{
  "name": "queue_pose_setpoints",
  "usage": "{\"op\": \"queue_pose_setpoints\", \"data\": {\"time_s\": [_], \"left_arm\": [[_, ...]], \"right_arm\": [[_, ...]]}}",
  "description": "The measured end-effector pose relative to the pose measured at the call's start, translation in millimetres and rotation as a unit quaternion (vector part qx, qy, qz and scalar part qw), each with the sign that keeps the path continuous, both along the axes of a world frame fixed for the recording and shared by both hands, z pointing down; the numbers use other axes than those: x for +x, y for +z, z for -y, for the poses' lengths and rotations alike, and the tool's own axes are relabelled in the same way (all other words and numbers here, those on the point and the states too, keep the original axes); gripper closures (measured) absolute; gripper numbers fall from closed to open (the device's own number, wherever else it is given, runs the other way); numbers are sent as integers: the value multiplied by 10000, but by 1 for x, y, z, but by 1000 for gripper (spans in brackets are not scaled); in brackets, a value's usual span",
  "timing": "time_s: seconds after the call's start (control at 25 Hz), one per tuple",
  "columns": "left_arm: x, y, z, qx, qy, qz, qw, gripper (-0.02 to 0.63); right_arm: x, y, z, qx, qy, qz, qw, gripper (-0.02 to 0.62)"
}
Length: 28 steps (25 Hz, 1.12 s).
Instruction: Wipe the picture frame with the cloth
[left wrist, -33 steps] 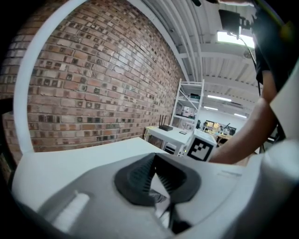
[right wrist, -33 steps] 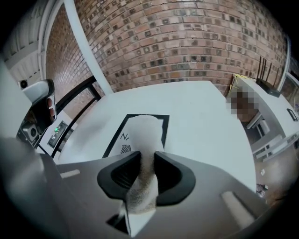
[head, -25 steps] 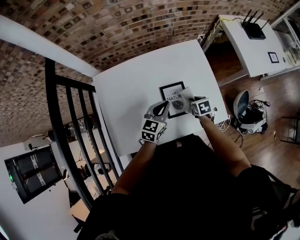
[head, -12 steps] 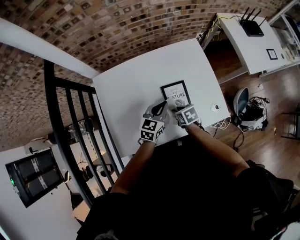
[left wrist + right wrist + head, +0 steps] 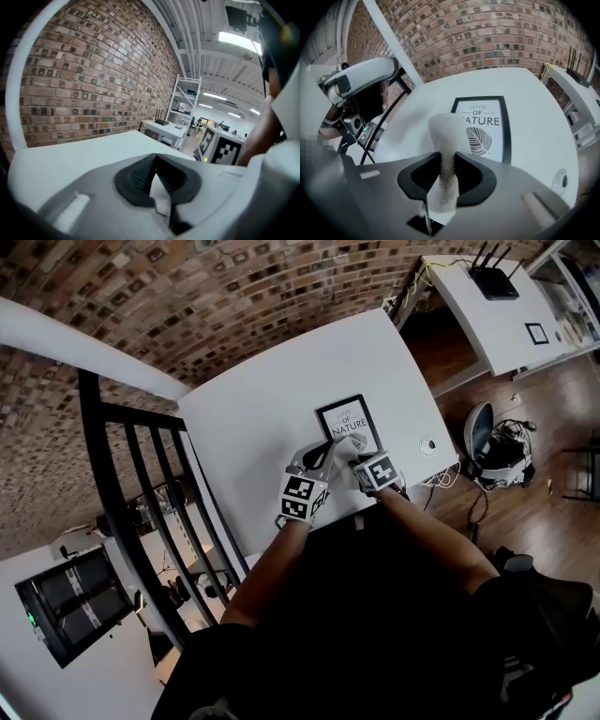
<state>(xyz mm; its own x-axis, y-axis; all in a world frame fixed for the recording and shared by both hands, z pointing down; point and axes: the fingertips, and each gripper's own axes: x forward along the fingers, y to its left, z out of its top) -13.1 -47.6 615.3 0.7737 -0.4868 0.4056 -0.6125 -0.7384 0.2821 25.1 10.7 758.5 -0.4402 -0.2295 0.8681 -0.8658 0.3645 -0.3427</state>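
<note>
Right tool (image 5: 446, 161) of mine is clamped on the cloth (image 5: 444, 133), jaws parted only by the thickness of the fold. A rounded wad sticks out past the tips, so the fabric rather than the pads meets whatever I wipe. That wad hangs over the near left part of the frame (image 5: 487, 123), which lies flat on the white surface (image 5: 534, 108) with its print facing up. Whether the cloth is pressing on it or sits just above, I cannot tell. Left tool (image 5: 154, 161) has its jaws drawn together at the tips, and a pale sliver shows behind them that I cannot name. In the head view its tip sits at the frame's near left corner, placed there, I judge, to pin the frame so it will not slide under the strokes. A small round disc (image 5: 559, 180) lies on the surface to the right, apart from the frame.
</note>
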Motion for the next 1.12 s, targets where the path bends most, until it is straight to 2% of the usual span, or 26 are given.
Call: {"op": "queue_pose_setpoints", "data": {"time_s": [0.28, 0.48, 0.68, 0.76, 0.84, 0.96, 1.04, 1.12], "left_arm": [[5, 3, -2, -24, 127, -14, 9999, 604], [2, 3, -1, -20, 120, -30, 9999, 604], [-6, 3, 1, -40, 8, -44, 10000, 604], [-10, 1, 2, -44, -66, -63, 9999, 604], [-14, -3, 4, -21, -150, -97, 9998, 604], [-16, -16, 4, 86, -264, -176, 9995, 604], [-16, -32, 6, 241, -315, -256, 9989, 604], [-14, -52, 9, 468, -377, -371, 9975, 604]], "right_arm": [[62, 5, 10, 50, 552, -199, 9983, 500], [108, 10, 10, -102, 979, -455, 9941, 499], [132, 1, 14, -118, 1388, -462, 9892, 499], [135, -9, 21, 9, 1455, -385, 9886, 499], [127, -29, 35, 372, 1373, -79, 9898, 499], [100, -72, 58, 1186, 934, 533, 9871, 499], [82, -108, 72, 1861, 600, 842, 9771, 499], [68, -153, 85, 2640, 347, 1167, 9568, 499]]}}
